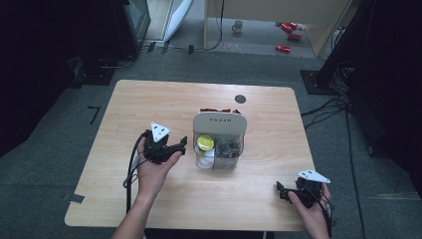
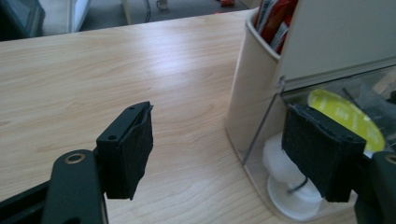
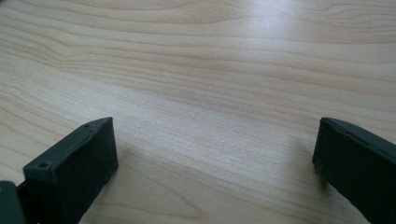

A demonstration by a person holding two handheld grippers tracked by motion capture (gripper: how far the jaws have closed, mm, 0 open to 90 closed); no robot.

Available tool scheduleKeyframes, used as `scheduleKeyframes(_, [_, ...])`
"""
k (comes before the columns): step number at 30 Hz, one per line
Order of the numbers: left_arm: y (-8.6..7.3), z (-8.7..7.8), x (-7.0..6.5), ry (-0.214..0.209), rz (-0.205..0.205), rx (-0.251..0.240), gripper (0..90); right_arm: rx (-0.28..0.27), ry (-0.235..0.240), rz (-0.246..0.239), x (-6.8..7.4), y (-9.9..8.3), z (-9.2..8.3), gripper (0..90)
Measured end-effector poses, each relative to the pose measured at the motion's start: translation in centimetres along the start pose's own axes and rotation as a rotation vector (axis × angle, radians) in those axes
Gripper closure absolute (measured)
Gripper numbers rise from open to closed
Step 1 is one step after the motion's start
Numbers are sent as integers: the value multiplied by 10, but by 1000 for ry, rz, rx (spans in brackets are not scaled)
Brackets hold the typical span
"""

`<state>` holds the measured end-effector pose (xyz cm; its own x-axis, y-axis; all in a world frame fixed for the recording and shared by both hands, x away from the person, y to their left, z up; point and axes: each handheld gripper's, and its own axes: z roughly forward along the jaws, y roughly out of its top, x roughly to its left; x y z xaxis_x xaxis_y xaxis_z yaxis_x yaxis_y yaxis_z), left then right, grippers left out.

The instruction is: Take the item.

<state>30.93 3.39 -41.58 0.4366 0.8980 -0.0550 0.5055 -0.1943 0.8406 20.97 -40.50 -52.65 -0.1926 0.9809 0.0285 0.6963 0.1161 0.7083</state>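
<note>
Gaping wide and empty, the left hand-held gripper [image 1: 182, 144] sits just beside the organizer box [image 1: 219, 122].

The organiser box [image 1: 219, 122] carries small grey lettering on its beige lid, too small to read.

Organizer [image 1: 219, 124] sat mid-table [image 1: 149, 99], the sole obstacle. Left gripper [image 1: 180, 144] hovered just beside its left wall, jaws apart, nothing between. Wide bare wood ran to the left, far and near edges; right gripper [image 1: 281, 191] sat at the near right corner.
</note>
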Motion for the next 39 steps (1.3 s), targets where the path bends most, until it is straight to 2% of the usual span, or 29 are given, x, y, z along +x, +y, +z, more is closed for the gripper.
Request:
scheduleKeyframes(9, [15,10,-10,-89,4,-23,349,1,1,0,0,0,0,0])
scheduleKeyframes(17, [27,20,-23,-148,56,-27,397,-1,1,2,0,0,0,0])
scheduleKeyframes(23, [33,26,-25,-170,80,-28,393,-1,1,1,0,0,0,0])
scheduleKeyframes(31, [35,26,-28,-228,104,-32,405,-2,1,1,0,0,0,0])
scheduleKeyframes(34, [33,24,-31,-220,121,-39,395,-2,1,0,0,0,0,0])
scheduleKeyframes(39, [28,17,-31,-229,127,-50,387,-1,1,-3,0,0,0,0])
